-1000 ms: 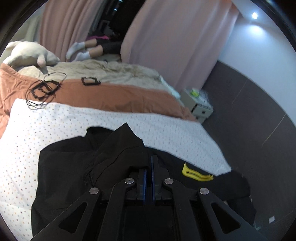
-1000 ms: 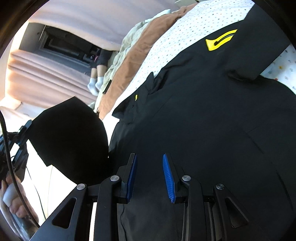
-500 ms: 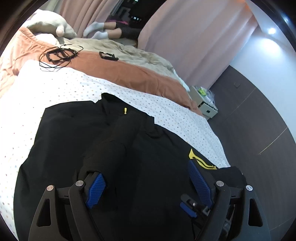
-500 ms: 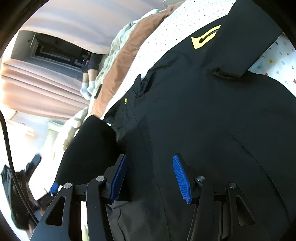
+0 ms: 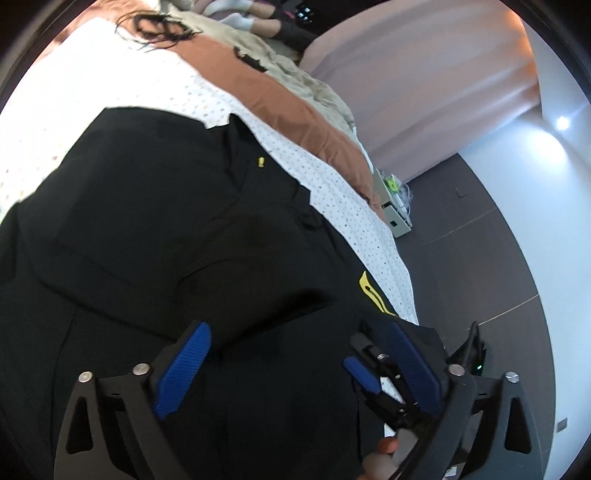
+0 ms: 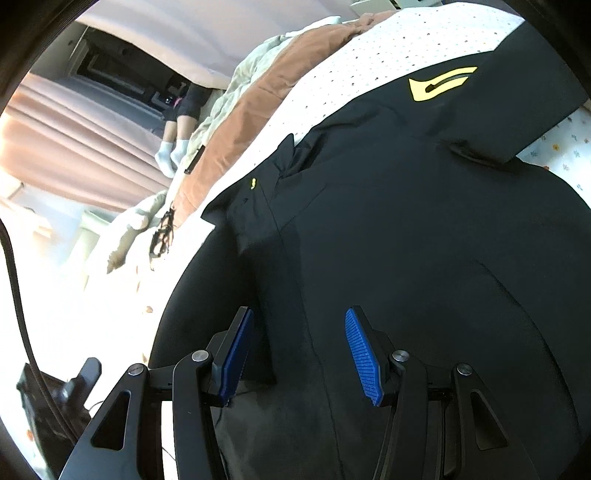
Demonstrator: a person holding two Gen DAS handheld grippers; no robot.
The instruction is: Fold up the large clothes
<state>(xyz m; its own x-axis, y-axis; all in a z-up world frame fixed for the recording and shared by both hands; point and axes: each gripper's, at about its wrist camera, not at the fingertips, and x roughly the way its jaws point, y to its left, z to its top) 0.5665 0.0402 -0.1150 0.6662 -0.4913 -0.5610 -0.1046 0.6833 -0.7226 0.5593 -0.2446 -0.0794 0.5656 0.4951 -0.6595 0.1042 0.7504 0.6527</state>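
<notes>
A large black jacket (image 5: 155,229) with a yellow logo (image 5: 373,293) lies spread on the white dotted sheet (image 5: 122,81) of a bed. One sleeve lies folded across its body. It also fills the right wrist view (image 6: 406,229), yellow logo (image 6: 439,86) at the far side. My left gripper (image 5: 295,354) is open and empty, low over the jacket's near part. My right gripper (image 6: 299,343) is open and empty, just above the jacket near its front seam.
A brown blanket (image 5: 288,99) and a beige cover (image 5: 310,81) lie further up the bed, with black cables (image 5: 162,27) on them. A person's socked feet (image 6: 170,153) show at the far end. A white nightstand (image 5: 395,210) stands by pink curtains (image 5: 424,74). The floor is dark.
My left gripper has let go of the black sleeve and opened wide; the sleeve now lies on the jacket's body. My right gripper has opened wider and stays over the jacket.
</notes>
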